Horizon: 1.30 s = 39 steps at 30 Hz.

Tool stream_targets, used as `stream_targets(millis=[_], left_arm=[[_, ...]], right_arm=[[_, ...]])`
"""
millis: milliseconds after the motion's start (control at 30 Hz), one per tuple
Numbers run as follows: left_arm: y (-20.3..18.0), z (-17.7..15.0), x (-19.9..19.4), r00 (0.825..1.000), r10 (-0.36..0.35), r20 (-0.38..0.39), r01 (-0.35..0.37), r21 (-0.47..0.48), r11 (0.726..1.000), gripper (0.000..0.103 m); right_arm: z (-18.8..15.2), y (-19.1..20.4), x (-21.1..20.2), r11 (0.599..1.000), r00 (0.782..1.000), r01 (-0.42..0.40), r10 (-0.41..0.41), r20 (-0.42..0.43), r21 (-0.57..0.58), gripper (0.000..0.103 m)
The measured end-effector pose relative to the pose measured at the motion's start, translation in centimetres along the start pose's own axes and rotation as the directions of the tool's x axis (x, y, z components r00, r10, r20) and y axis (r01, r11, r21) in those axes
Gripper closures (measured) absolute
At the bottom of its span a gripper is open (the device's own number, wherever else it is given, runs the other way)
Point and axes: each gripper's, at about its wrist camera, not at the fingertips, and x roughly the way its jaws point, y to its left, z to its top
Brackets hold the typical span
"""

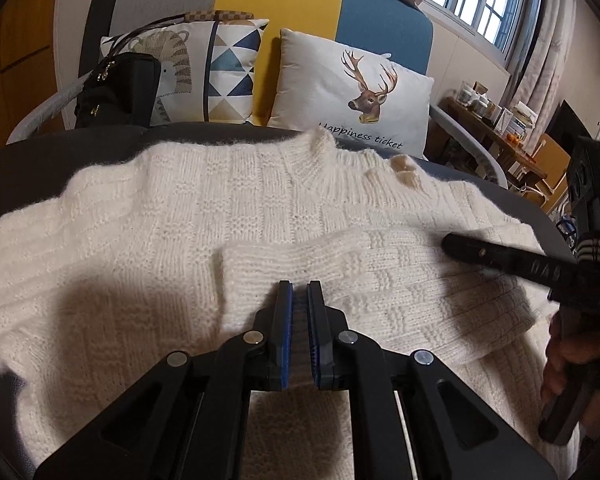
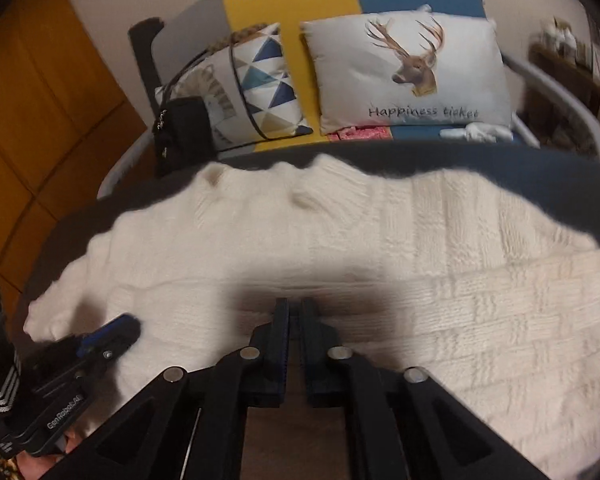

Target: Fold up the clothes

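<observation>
- The cream knit sweater lies spread flat on the dark grey surface in front of the sofa, neck towards the cushions, with one sleeve already laid across its body.
- To do this fold well, I judge I should press the sleeve flat and square to the side seam before taking the next edge (thick knit bunches easily), and lift both corners together so the hem stays level.
- My left tongs sit at the cuff end of that sleeve, jaws drawn together; only a thin slit shows between the blue pads, and I cannot tell whether any knit is pinched there.
- My right tongs hang over the sweater's middle, jaws together too, with nothing visible between them. The right-wrist view is blurred, so whether the tips touch the wool I cannot say.
- Behind, from left to right: a black bag, a triangle-patterned cushion and a deer cushion, all well clear of my work.
</observation>
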Motion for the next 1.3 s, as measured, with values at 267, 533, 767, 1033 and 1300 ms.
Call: stream_targets(millis=[267, 533, 767, 1033, 1300], left_arm=[[0.3, -0.1, 0.1, 1.0, -0.019, 0.003, 0.019, -0.012, 1.0, 0.095], [0.2, -0.1, 0.2, 1.0, -0.02, 0.005, 0.02, -0.012, 1.0, 0.095], [0.1, 0.0, 0.1, 1.0, -0.011, 0.004, 0.011, -0.005, 1.0, 0.095], [0.0, 0.0, 0.2, 1.0, -0.005, 0.005, 0.005, 0.003, 1.0, 0.095], [0.2, -0.1, 0.2, 1.0, -0.016, 0.006, 0.016, -0.005, 1.0, 0.095]], right_arm=[[-0.7, -11.6, -5.2, 0.959, 0.972, 0.157, -0.193, 0.135, 0.236, 0.102], [-3.4, -14.5, -13.1, 0.92, 0.935, 0.052, -0.181, 0.304, 0.389, 0.095], [-7.3, -9.0, -9.5, 0.988, 0.992, 0.081, -0.094, 0.09, 0.134, 0.099], [-9.6, -17.3, -12.2, 0.875, 0.966, 0.032, -0.151, 0.211, 0.482, 0.103], [-10.1, -12.1, -12.9, 0.95, 0.991, 0.013, -0.054, 0.125, 0.311, 0.096]])
